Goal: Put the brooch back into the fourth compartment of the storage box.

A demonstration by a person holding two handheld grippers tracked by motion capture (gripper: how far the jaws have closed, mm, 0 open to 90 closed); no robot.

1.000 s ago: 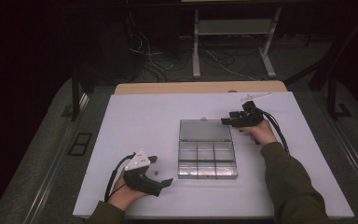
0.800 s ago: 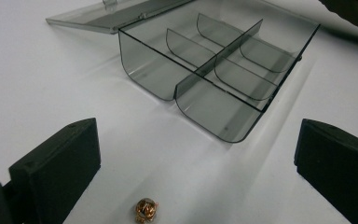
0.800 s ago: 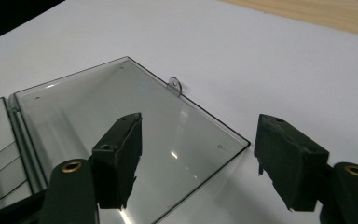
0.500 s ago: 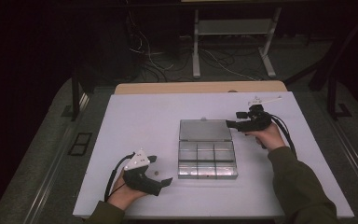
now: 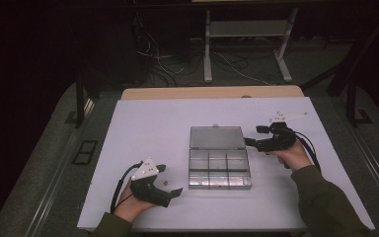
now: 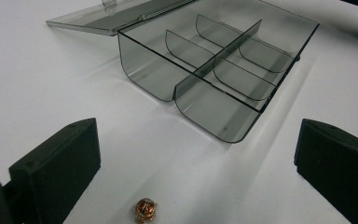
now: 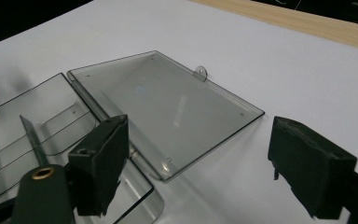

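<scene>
Compartment box (image 5: 219,168) mid-worktop (image 5: 143,123), lid (image 5: 216,138) laid flat open, ready for filling. Right gripper (image 5: 250,142) beside it, fingers just spread, nothing between. Left gripper (image 5: 169,180) released, straddling small bead (image 6: 145,209) to pick.

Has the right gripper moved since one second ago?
Yes. The right gripper moved right, away from the box lid, jaws just opening with nothing between them.
</scene>
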